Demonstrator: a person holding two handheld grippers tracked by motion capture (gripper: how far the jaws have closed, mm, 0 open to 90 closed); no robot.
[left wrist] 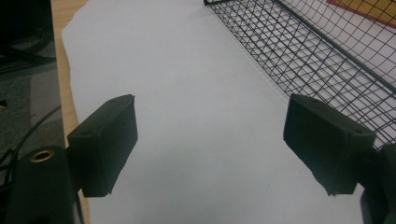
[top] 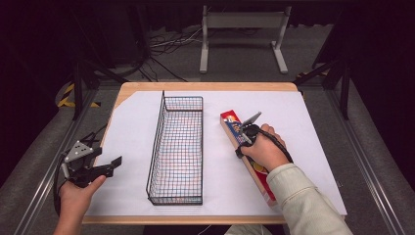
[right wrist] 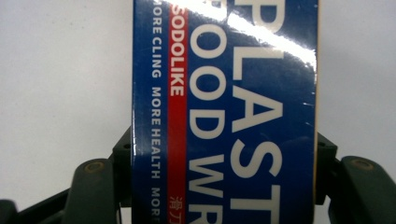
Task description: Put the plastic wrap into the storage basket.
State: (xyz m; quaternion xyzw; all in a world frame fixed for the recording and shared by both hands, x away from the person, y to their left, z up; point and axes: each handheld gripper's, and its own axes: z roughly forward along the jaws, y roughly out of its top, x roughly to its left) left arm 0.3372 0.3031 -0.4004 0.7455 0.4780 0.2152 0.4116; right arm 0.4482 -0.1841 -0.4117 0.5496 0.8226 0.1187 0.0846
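Right tongs clamp the plastic wrap box; left tongs gape wide, holding nothing.

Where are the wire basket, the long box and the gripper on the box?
wire basket (top: 177,152): high view, mesh floor.
long box (right wrist: 224,112): right gripper view, blue printed top.
right gripper (top: 243,133): high view, jaws closed on the box's sides.

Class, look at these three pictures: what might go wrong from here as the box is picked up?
1. The right gripper clamps the long food wrap box near its far end, so the box may tilt or slip when lifted.
2. The wire basket is narrow; the box could catch its rim.
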